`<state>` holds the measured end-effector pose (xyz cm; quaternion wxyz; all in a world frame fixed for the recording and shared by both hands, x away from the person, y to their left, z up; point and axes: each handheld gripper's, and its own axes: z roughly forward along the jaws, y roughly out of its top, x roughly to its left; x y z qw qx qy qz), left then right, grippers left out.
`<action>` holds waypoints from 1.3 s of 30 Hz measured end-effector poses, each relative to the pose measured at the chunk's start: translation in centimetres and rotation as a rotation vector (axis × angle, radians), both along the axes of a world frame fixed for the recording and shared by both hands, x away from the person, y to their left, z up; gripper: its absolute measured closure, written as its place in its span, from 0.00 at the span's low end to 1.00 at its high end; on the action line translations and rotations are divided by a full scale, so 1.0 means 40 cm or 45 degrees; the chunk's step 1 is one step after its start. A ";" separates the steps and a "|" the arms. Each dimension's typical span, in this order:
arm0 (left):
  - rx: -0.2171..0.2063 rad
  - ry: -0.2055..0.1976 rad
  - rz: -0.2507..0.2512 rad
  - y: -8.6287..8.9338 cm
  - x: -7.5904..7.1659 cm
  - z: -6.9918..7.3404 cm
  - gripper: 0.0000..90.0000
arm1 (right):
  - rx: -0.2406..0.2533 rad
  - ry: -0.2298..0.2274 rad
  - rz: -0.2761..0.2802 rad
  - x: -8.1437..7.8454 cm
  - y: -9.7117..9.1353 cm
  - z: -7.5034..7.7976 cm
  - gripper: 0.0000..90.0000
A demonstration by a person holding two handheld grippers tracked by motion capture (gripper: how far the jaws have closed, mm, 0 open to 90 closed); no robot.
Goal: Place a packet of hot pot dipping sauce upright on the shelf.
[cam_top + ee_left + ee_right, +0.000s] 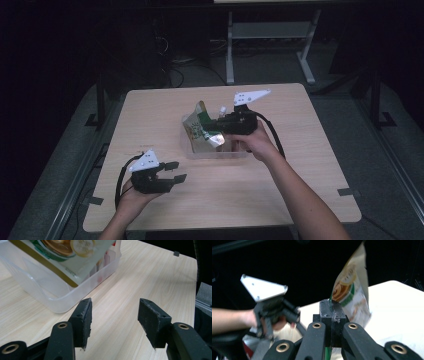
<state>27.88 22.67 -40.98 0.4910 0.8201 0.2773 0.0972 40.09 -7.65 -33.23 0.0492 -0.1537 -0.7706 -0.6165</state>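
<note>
A right gripper (220,125) pinches the edge of a snack pouch (200,129), its fingers (336,315) clamped tight on the packet, above a clear plastic bin (192,148) at the middle of the tabletop (300,165). The pouch stands with its long axis roughly upright, lower end at the bin, on the gripper's left. The left gripper (172,170) waits at the near left, its fingers (83,320) moderately spread and empty, pointing toward the bin; the pouch lies to its far right, well apart, so the right hand is the nearer.
</note>
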 end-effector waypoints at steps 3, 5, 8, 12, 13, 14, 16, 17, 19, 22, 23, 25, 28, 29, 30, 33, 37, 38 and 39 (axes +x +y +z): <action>0.009 0.001 -0.006 0.003 0.002 -0.002 0.49 | -0.035 0.006 -0.053 0.025 0.019 -0.005 1.00; 0.008 0.006 -0.006 0.003 0.002 -0.003 0.49 | -0.061 0.011 -0.078 0.039 0.032 -0.017 1.00; 0.011 0.016 -0.009 0.004 0.003 -0.004 0.49 | -0.107 0.026 -0.115 0.050 0.051 -0.035 1.00; 0.020 0.022 -0.014 0.002 0.003 -0.006 0.49 | -0.157 0.022 -0.116 0.048 0.069 -0.044 0.96; 0.017 0.021 -0.015 0.001 0.003 -0.007 0.49 | -0.167 0.004 -0.117 0.047 0.071 -0.043 0.92; 0.018 0.019 -0.018 0.001 0.004 -0.008 0.49 | -0.177 -0.008 -0.126 0.044 0.073 -0.040 0.88; 0.019 0.018 -0.020 -0.001 0.005 -0.009 0.48 | -0.187 -0.035 -0.146 0.039 0.072 -0.030 0.85; 0.024 0.020 -0.022 -0.001 0.004 -0.008 0.48 | -0.194 -0.055 -0.151 0.037 0.069 -0.026 0.83; 0.031 0.027 -0.026 -0.002 0.004 -0.008 0.48 | -0.207 -0.072 -0.164 0.032 0.061 -0.018 0.77; 0.026 0.030 -0.025 -0.005 0.007 -0.011 0.48 | -0.262 -0.111 -0.204 0.022 0.045 -0.012 0.67; 0.023 0.035 -0.025 -0.007 0.007 -0.012 0.47 | -0.277 -0.116 -0.214 0.018 0.039 -0.010 0.64; 0.032 0.035 -0.034 -0.009 0.008 -0.012 0.47 | -0.305 -0.123 -0.221 0.008 0.025 -0.007 0.59; 0.040 0.039 -0.042 -0.014 0.009 -0.014 0.46 | -0.333 -0.146 -0.198 -0.017 0.005 -0.004 0.55; 0.044 0.041 -0.046 -0.016 0.010 -0.015 0.46 | -0.345 -0.145 -0.189 -0.027 0.000 -0.004 0.55; 0.051 0.043 -0.051 -0.017 0.010 -0.015 0.46 | -0.351 -0.144 -0.178 -0.036 -0.005 -0.006 0.54; 0.057 0.060 -0.059 -0.023 0.008 -0.017 0.44 | -0.369 -0.142 -0.154 -0.065 -0.016 -0.017 0.53; 0.079 0.064 -0.081 -0.031 0.010 -0.022 0.41 | -0.386 -0.131 -0.130 -0.097 -0.029 -0.039 0.51; 0.089 0.068 -0.087 -0.032 0.010 -0.022 0.40 | -0.392 -0.125 -0.128 -0.104 -0.033 -0.045 0.51; 0.092 0.073 -0.090 -0.035 0.011 -0.024 0.39 | -0.398 -0.120 -0.127 -0.109 -0.037 -0.050 0.50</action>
